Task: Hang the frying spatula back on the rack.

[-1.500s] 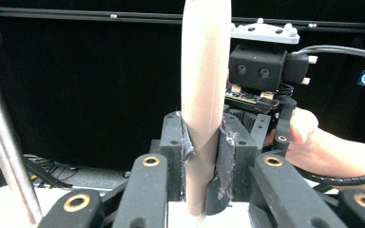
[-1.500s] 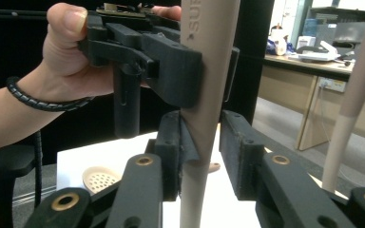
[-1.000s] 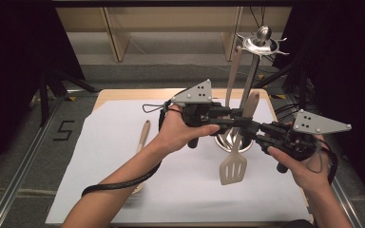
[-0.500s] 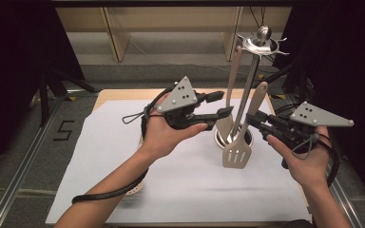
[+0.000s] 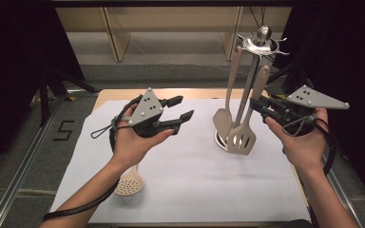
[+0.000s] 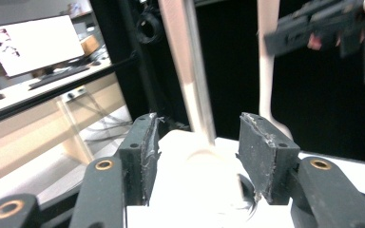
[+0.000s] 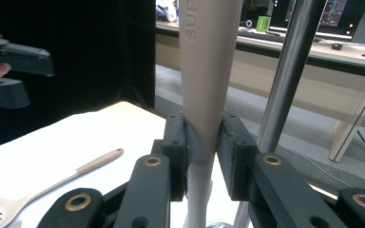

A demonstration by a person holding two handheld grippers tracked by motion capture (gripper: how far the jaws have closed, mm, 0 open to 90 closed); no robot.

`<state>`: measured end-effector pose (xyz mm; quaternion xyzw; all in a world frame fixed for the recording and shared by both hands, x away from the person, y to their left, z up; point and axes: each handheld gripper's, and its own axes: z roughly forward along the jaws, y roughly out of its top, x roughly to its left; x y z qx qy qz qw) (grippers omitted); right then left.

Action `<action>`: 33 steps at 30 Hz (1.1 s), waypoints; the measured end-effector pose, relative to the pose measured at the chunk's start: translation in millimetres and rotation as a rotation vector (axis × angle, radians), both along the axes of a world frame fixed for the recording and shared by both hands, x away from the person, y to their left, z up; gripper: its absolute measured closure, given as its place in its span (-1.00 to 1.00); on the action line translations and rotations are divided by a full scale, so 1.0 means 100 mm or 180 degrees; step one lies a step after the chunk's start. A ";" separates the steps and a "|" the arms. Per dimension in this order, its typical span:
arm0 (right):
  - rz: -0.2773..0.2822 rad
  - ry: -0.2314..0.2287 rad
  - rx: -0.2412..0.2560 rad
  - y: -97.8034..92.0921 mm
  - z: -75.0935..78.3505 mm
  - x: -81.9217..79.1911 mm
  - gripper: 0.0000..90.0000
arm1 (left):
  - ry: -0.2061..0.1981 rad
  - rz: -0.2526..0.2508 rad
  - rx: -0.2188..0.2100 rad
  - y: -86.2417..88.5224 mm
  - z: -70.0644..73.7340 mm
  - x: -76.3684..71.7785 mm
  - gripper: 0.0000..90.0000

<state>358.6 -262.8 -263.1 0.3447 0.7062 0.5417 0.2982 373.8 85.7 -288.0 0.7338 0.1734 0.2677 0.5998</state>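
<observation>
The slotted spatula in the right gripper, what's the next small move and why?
Probably lift it so its handle top reaches a hook on the rack. The right gripper is shut on the slotted spatula, whose handle leans short of the hooks; the left gripper is open, apart.

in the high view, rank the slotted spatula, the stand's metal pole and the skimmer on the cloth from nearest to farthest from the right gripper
1. Slotted spatula: clamped in the right gripper.
2. Metal pole: just left of that handle.
3. Skimmer: far left, near edge of the cloth.
</observation>
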 end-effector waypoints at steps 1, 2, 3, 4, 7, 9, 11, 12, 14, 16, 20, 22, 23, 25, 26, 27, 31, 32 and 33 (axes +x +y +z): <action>-0.0007 -0.0028 -0.0018 0.00 0.01 0.02 0.68 | 0.0038 0.0021 -0.0009 0.06 -0.03 0.00 0.06; -0.0003 0.0033 -0.0002 0.01 0.01 0.04 0.68 | 0.0058 0.0052 -0.0001 0.10 -0.06 0.00 0.06; -0.0013 0.0014 -0.0043 0.00 0.02 0.07 0.68 | 0.0062 0.0080 0.0010 0.15 -0.08 0.00 0.06; -0.0039 -0.0006 -0.0032 0.01 0.02 0.09 0.68 | 0.0072 0.0094 0.0010 0.18 -0.10 0.00 0.05; -0.0047 0.0024 -0.0079 0.00 0.03 0.14 0.68 | 0.0116 0.0189 0.0018 0.30 -0.17 -0.02 0.05; -0.0056 0.0020 -0.0069 0.01 0.02 0.17 0.68 | 0.0144 0.0235 -0.0003 0.37 -0.20 -0.02 0.05; -0.0061 0.0100 -0.0039 0.00 0.03 0.19 0.68 | 0.0155 0.0261 -0.0017 0.42 -0.22 -0.02 0.05; -0.0060 0.0050 -0.0057 -0.01 0.04 0.21 0.68 | 0.0165 0.0277 -0.0031 0.44 -0.23 -0.03 0.05; -0.0037 0.0073 -0.0051 -0.01 0.05 0.24 0.68 | 0.0175 0.0298 -0.0052 0.46 -0.25 -0.03 0.05; -0.0008 0.0102 -0.0075 -0.01 0.06 0.26 0.68 | 0.0182 0.0311 -0.0065 0.48 -0.27 -0.03 0.05; 0.0040 0.0112 -0.0104 -0.02 0.08 0.32 0.68 | 0.0207 0.0306 -0.0084 0.47 -0.30 -0.02 0.05; 0.0043 0.0167 -0.0107 -0.02 0.08 0.33 0.68 | 0.0215 0.0303 -0.0082 0.46 -0.30 -0.01 0.05; 0.0054 0.0168 -0.0105 -0.02 0.08 0.34 0.68 | 0.0212 0.0298 -0.0076 0.45 -0.30 -0.01 0.05; 0.0032 0.0169 -0.0097 -0.03 0.07 0.36 0.68 | 0.0214 0.0291 -0.0081 0.44 -0.30 0.00 0.05; 0.0022 0.0237 -0.0074 -0.03 0.07 0.36 0.68 | 0.0214 0.0290 -0.0084 0.44 -0.30 0.00 0.05; 0.0028 0.0254 -0.0057 -0.03 0.07 0.38 0.68 | 0.0211 0.0285 -0.0082 0.43 -0.30 0.00 0.05; 0.0035 0.0285 -0.0053 -0.03 0.07 0.41 0.68 | 0.0213 0.0272 -0.0090 0.42 -0.30 -0.01 0.05; 0.0018 0.0245 -0.0073 -0.04 0.08 0.42 0.68 | 0.0212 0.0270 -0.0086 0.42 -0.31 -0.01 0.05; 0.0027 0.0313 -0.0035 -0.03 0.08 0.42 0.68 | 0.0211 0.0269 -0.0084 0.42 -0.31 -0.01 0.05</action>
